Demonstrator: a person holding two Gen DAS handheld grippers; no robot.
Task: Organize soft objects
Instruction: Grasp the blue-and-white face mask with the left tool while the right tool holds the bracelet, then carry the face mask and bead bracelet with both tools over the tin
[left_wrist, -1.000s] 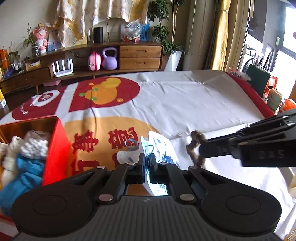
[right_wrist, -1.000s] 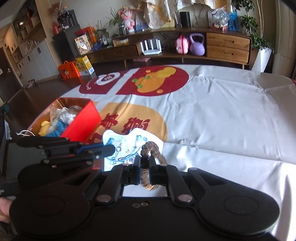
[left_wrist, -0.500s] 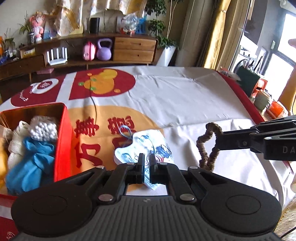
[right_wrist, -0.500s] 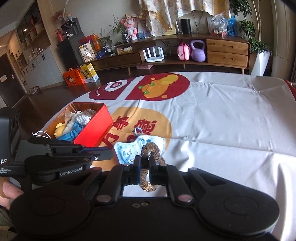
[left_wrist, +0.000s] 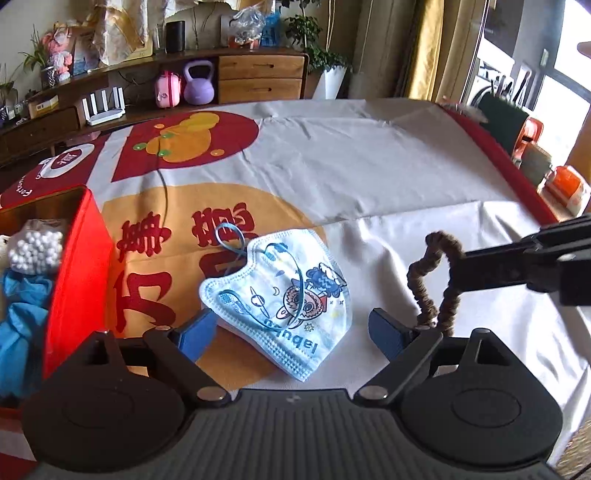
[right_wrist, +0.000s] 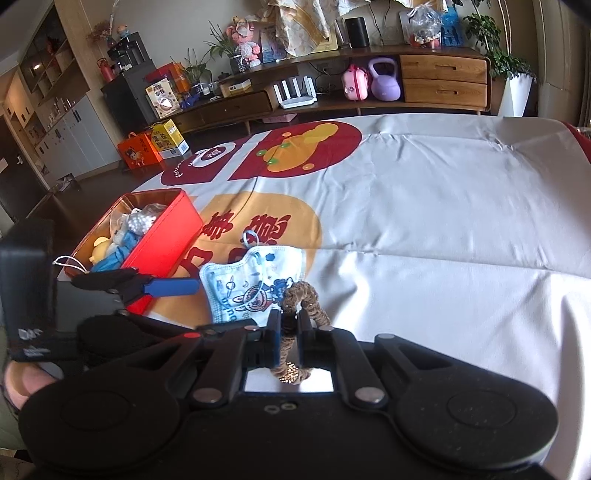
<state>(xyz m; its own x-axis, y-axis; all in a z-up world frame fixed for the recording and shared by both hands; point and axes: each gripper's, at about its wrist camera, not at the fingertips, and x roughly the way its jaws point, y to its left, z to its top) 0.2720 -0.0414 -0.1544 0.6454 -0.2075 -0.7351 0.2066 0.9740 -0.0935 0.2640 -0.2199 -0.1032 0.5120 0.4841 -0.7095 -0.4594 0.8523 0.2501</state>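
Mask (left_wrist: 280, 291), pale blue with a cartoon print and blue ear loops, lies flat on the printed cloth (left_wrist: 369, 158) in our left wrist view, between the opening fingers of our left gripper (left_wrist: 291, 332), untouched. Red box (left_wrist: 79, 273) of soft things sits just left.

Right wrist view: our right gripper (right_wrist: 289, 323) is clamped on a brown scrunchie (right_wrist: 301, 295), held just above the mask's near edge.

Red box (left_wrist: 79, 266) left; bare cloth (left_wrist: 369, 158) beyond
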